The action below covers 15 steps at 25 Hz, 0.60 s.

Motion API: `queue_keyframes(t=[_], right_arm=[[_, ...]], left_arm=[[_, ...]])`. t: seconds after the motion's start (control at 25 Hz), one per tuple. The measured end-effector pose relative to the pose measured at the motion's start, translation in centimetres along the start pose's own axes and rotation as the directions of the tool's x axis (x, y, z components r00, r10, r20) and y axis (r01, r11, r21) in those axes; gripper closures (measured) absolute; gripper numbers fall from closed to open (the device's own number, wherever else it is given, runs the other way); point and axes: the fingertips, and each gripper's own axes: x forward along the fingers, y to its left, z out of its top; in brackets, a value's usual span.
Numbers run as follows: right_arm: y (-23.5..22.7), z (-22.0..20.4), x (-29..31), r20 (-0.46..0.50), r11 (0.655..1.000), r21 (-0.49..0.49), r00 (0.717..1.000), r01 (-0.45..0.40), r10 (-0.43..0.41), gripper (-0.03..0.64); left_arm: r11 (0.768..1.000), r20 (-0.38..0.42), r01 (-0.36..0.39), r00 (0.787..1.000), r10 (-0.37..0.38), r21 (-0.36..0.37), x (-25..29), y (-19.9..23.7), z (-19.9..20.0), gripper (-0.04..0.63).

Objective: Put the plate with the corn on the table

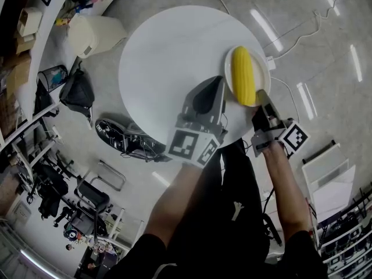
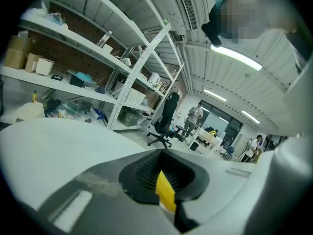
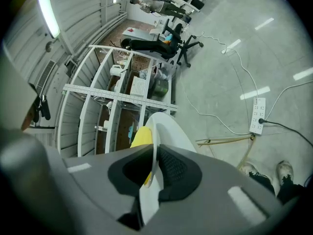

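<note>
While the right tongs clamp the near rim of the plate, this job looks to be on its last stretch. From the head view, the plate sits at the right edge of the round white counter — part of it over the top, part of it out past the rim with the floor below. The corn lies lengthwise along the middle of the plate.

The right gripper view shows the white rim running straight into the seam between the two dark pads, which pinch it from both sides, with the corn yellow just beyond.

The left tongs hover over the counter just beside the plate's left edge. They are pressed together and carry nothing. Only a small yellow tab shows in the seam, and I take that to be their own part.

Is the plate's underside touching the counter? No view settles it. My call is that the plate has reached the counter but isn't delivered. What's left is to bring it further in so none of it overhangs, set it flat, and let go of the rim — gently, or that corn may roll.
</note>
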Motion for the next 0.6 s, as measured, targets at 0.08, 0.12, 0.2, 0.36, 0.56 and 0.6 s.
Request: queue_keyframes(t=[0.08, 0.12, 0.2, 0.36, 0.56, 0.6], right_arm=[[-0.2, -0.1, 0.1, -0.006, 1.0, 0.004, 1.0, 0.009, -0.009, 0.58], [-0.4, -0.1, 0.1, -0.01, 1.0, 0.004, 1.0, 0.015, -0.015, 0.58], [-0.6, -0.1, 0.1, -0.016, 1.0, 0.0, 1.0, 0.023, -0.023, 0.58], [-0.8, 0.0, 0.0, -0.023, 1.0, 0.002, 0.999, 0.031, -0.031, 0.581], [-1.1, 0.1, 0.0, -0.017, 0.999, -0.005, 0.999, 0.051, -0.051, 0.581], [-1.1, 0.1, 0.1, -0.016, 0.998, -0.013, 0.998, 0.056, -0.056, 0.581]], left_arm=[[1.0, -0.001, -0.003, 1.0, 0.003, -0.004, 0.1, 0.1, -0.1, 0.591], [1.0, -0.001, -0.004, 1.0, 0.004, -0.005, 0.1, 0.1, -0.1, 0.591], [1.0, -0.001, -0.005, 1.0, 0.005, -0.006, 0.2, 0.1, -0.2, 0.591], [1.0, -0.001, -0.012, 1.0, 0.012, -0.011, 0.2, 0.2, -0.5, 0.591], [1.0, -0.002, -0.018, 1.0, 0.018, -0.02, 0.3, 0.3, -0.9, 0.591], [1.0, -0.003, -0.015, 1.0, 0.015, -0.02, 0.3, 0.3, -1.0, 0.591]])
